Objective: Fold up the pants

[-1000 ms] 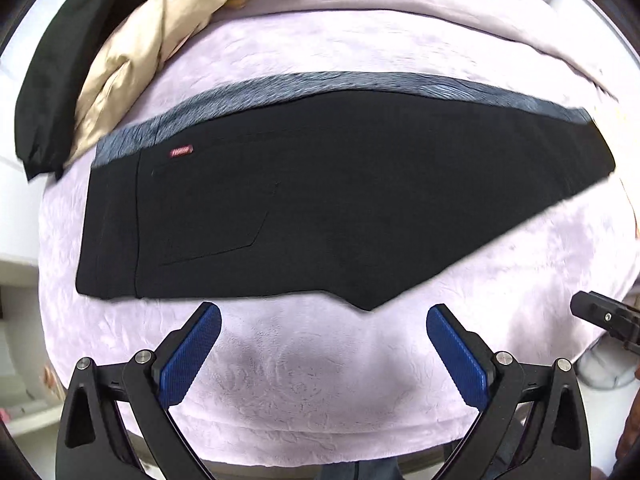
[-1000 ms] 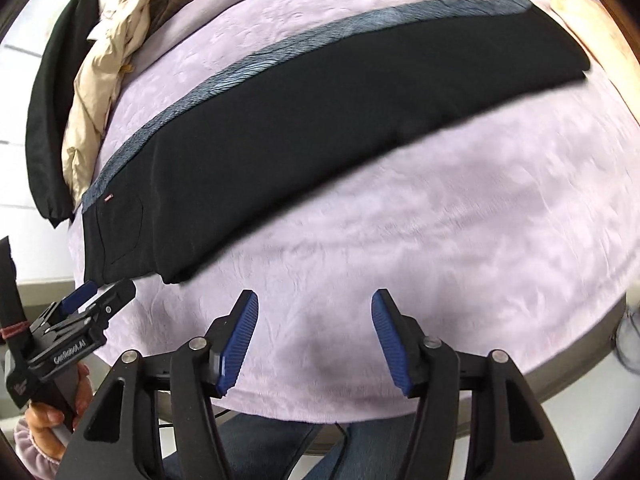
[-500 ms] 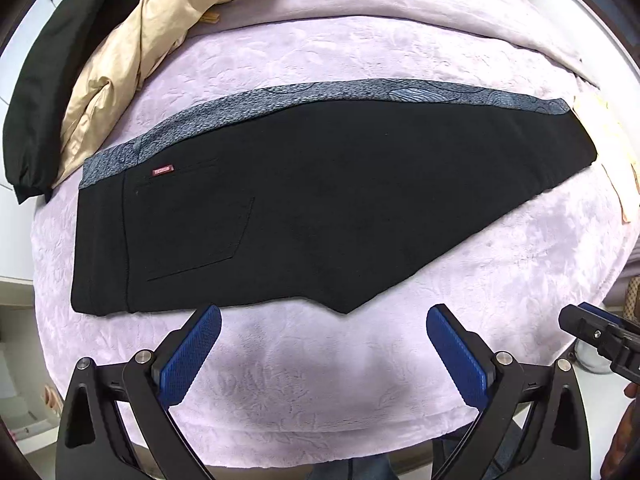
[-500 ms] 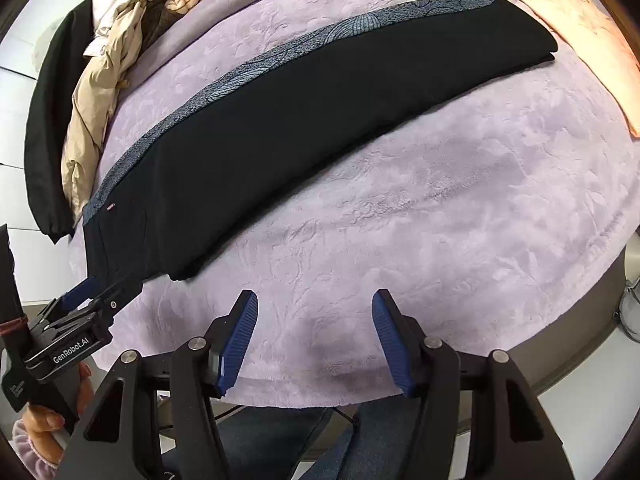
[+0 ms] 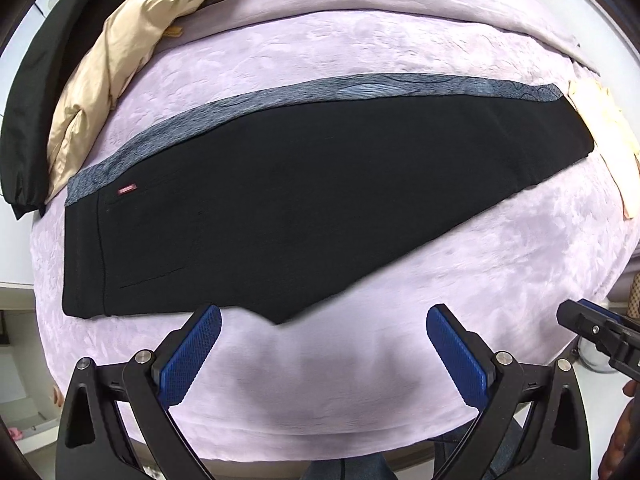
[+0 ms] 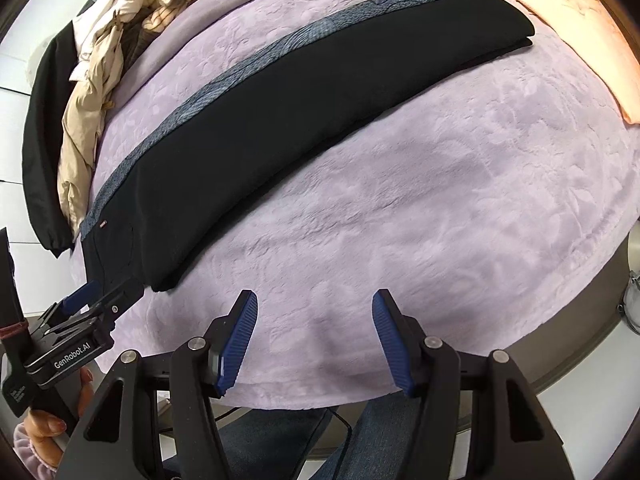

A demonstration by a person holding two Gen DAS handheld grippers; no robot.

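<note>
Black pants (image 5: 304,208) with a grey patterned side stripe lie flat on a lilac blanket (image 5: 320,380), folded lengthwise, waistband at the left, leg ends at the right. They also show in the right wrist view (image 6: 288,120). My left gripper (image 5: 324,344) is open and empty, just in front of the crotch point, above the blanket. My right gripper (image 6: 316,336) is open and empty, above bare blanket near the front edge, apart from the pants. The left gripper shows at the lower left of the right wrist view (image 6: 100,300).
A beige jacket (image 5: 104,92) and a black garment (image 5: 36,92) are piled at the far left. A peach cloth (image 6: 572,24) lies at the far right by the leg ends. The blanket's front edge drops off just below both grippers.
Both grippers have pulled back a little and the views have shifted, with the pants now lower in the left view. The pants lie unchanged. Both grippers stay open.
</note>
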